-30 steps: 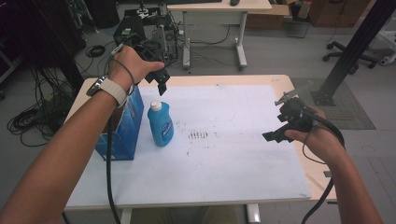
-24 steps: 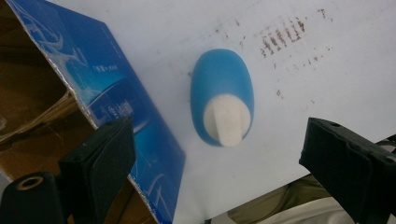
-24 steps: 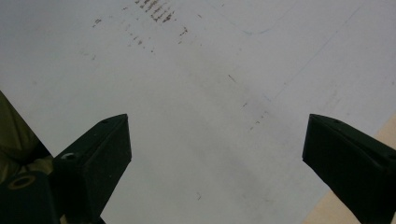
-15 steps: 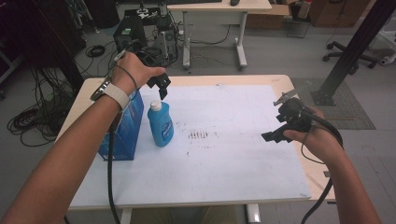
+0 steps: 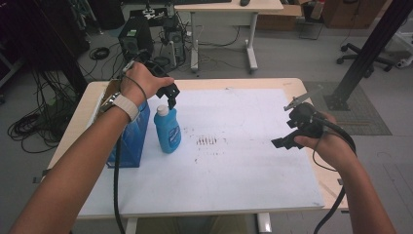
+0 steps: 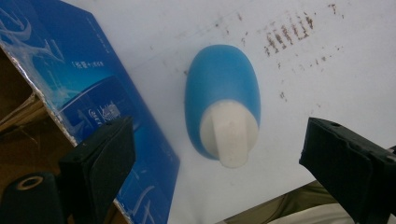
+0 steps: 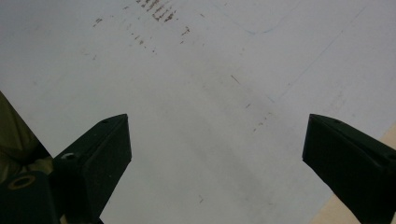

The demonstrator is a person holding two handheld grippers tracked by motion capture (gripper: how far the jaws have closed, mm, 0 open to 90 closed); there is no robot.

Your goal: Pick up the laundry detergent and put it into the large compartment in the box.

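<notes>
Blue bottle point(image 6: 222, 112) seemingly just below left hand-held gripper's point(image 6: 219, 154) spread jaws

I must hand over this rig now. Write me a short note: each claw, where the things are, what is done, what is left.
Left claw: open, empty, just above the white cap of the upright blue bottle.
Right claw: open, empty, held over the white sheet on the right.
The bottle stands beside the open blue box.
Done: claw lined up over the cap.
Left, probably: lower, close on the cap, lift the bottle.
</notes>
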